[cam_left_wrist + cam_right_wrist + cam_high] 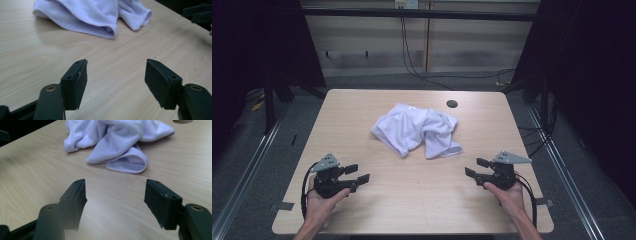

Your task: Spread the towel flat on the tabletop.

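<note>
From above, we saw the crumpled white towel toward the table's far edge, bare wood before it. Our left gripper and right gripper hovered near the near corners. In each gripper view, jaws stood spread, empty, towel beyond.

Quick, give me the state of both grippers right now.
Left gripper: open, fingers wide apart, holding nothing, short of the white cloth.
Right gripper: open, holding nothing, also short of the cloth.
</note>
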A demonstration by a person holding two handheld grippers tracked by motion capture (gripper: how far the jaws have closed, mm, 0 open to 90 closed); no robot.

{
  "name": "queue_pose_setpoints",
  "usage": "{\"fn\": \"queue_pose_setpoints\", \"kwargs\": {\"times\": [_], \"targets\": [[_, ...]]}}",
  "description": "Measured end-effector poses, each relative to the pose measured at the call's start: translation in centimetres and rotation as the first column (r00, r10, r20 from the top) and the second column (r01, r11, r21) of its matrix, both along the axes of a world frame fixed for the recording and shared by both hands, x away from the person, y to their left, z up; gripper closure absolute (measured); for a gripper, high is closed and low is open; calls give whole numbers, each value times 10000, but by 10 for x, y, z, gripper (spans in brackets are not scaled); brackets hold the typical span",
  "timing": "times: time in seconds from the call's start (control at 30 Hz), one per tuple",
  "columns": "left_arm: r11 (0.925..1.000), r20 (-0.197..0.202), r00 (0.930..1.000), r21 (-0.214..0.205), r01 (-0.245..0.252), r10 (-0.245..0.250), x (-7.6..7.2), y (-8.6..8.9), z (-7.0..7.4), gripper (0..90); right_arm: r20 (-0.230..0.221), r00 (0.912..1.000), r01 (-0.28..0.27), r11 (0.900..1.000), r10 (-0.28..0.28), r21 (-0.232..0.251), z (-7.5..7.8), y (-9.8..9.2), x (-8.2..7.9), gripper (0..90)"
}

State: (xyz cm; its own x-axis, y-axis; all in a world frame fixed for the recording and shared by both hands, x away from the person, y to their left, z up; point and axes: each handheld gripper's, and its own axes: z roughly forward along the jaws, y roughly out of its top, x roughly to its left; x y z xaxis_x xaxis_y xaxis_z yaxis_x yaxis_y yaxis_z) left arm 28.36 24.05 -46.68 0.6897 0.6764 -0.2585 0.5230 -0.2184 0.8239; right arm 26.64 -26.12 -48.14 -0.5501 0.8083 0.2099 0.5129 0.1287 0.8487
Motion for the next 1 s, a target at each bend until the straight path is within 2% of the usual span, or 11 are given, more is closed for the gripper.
{"fn": "queue_pose_setpoints", "kwargs": {"times": [0.17,0.3,0.4,0.43,0.5,0.53,0.63,0.77,0.8,0.87,1.0], "targets": [[9999,-104,9999,69,131,-130,3,-2,-3,337,-255,9987,-429,9990,431,96,-4,9,8,373],[10000,-33,10000,32,-58,59,8,-1,-3,332,-407,9956,-807,9925,848,923,1,7,15,400],[9998,25,9998,3,-193,193,15,-1,-4,320,-368,9960,-782,9935,815,829,5,6,20,466],[9994,245,9993,182,-283,278,23,-2,-6,315,-365,9965,-710,9921,752,1036,6,5,27,476],[9993,194,9994,225,-291,286,27,-2,-9,309,-382,9964,-713,9908,761,1150,7,5,32,497],[9992,17,9995,248,-317,317,30,-2,-10,306,-565,9953,-714,9905,785,1173,8,5,46,502],[9990,44,9990,33,-451,451,27,1,-6,306,-721,9913,-1076,9935,1100,368,10,13,69,430],[9993,112,9992,56,-377,377,23,2,-4,307,-985,9820,-1598,9869,1614,241,6,27,92,341],[9993,83,9999,339,-131,128,21,0,-7,307,-1107,9758,-1881,9821,1884,127,1,38,108,277],[9988,88,10000,487,40,-44,22,-1,-8,306,-1186,9684,-2193,9755,2196,162,-5,46,116,258],[9963,119,9986,700,504,-513,21,-8,-10,307,-1072,9719,-2097,9777,2097,109,-11,59,123,256]]}}
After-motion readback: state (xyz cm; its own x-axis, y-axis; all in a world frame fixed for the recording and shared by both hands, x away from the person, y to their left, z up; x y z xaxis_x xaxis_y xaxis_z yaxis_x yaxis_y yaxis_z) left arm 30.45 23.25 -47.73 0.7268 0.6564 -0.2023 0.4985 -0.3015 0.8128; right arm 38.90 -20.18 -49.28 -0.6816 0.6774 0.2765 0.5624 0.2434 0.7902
